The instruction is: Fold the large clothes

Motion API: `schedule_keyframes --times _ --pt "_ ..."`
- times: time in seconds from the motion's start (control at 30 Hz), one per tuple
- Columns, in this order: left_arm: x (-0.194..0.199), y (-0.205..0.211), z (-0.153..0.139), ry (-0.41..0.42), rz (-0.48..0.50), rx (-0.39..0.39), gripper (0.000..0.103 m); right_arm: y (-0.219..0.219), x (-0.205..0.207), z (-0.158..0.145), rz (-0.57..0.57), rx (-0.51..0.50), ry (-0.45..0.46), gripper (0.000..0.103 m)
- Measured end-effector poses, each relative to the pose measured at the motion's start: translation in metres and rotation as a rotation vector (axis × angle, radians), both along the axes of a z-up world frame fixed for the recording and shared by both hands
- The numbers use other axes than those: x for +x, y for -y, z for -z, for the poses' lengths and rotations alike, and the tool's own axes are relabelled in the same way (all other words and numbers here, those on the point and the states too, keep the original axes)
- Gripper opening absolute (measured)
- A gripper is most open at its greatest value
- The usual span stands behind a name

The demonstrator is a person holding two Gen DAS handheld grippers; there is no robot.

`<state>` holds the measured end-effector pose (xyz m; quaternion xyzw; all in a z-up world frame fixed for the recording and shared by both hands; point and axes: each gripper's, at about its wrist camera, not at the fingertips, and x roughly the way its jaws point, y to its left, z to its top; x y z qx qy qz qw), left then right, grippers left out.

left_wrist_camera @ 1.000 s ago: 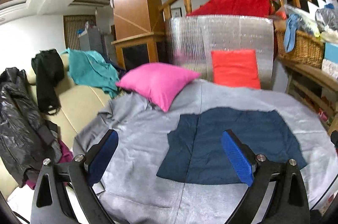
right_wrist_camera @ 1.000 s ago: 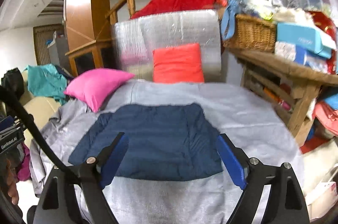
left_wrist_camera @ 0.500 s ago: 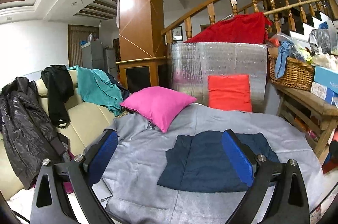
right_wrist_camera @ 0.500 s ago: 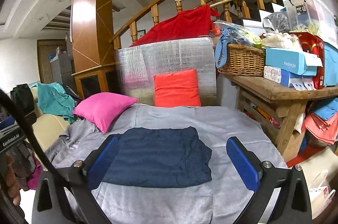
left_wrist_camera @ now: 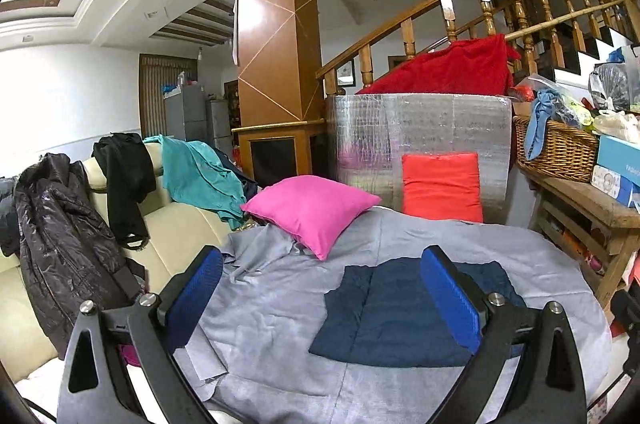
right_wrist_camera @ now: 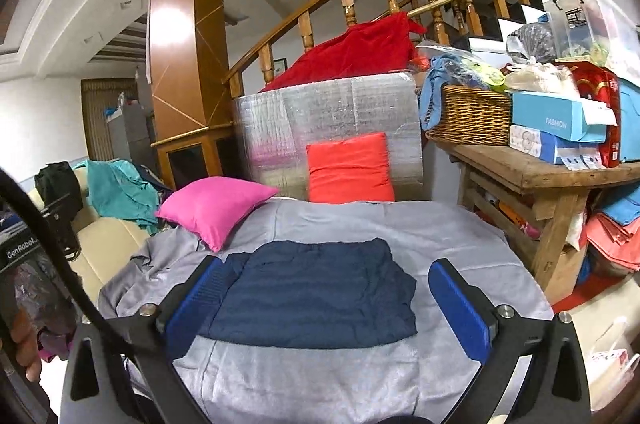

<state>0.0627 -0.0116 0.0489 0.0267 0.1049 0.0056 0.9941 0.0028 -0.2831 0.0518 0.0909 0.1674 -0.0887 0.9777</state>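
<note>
Trouble is lying mostly in how finished the navy garment [right_wrist_camera: 316, 294] already looks: it is sitting as a flat, roughly square bundle in the middle of the grey sheet [right_wrist_camera: 400, 228], and any needless grab could be undoing that. Both tools are hanging above it and touching nothing; the left gripper [left_wrist_camera: 320, 298] is showing its blue pads [left_wrist_camera: 448, 300] wide apart, and the right gripper [right_wrist_camera: 328, 306] is likewise gaping, with no cloth between its jaws. From the left view the bundle's left panel is showing as a separate flap with a stepped edge, so I am judging that side the weakest; a pad dragging across it would probably be peeling the layer open. The sheet itself is wrinkling and bunching toward the sofa [left_wrist_camera: 176, 232], and a low pass could be catching that loose fabric along with the garment, pulling both askew. If another fold is intended, pinching only the top layer would be leaving the lower ones behind and skewing the stack. The pink pillow [left_wrist_camera: 312, 207] is resting just beyond the garment's far left corner, near enough that a wide sweep might be knocking it onto the bundle. Other clothes are draping over the sofa back, and reaching for them across the bed is risking a brush against the folded piece.
</note>
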Motion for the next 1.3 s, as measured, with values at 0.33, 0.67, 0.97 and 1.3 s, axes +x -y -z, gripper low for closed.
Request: schedule_keyframes --times 0.33,0.67,0.97,1.3 --pt "0.002 0.000 0.005 -0.026 -0.002 0.010 0.100 -0.010 0.003 0.006 -0.016 0.003 -0.012 0.103" --pt "0.001 -0.003 0.007 -0.036 0.003 0.015 0.100 -0.013 0.004 0.009 -0.014 -0.001 -0.017 0.103" --pt "-0.004 -0.004 0.005 -0.025 0.007 0.019 0.100 -0.016 0.001 0.007 -0.008 -0.007 -0.013 0.103" --pt "-0.007 -0.005 0.005 -0.018 0.008 0.017 0.100 -0.019 0.000 0.007 -0.004 -0.017 -0.018 0.103"
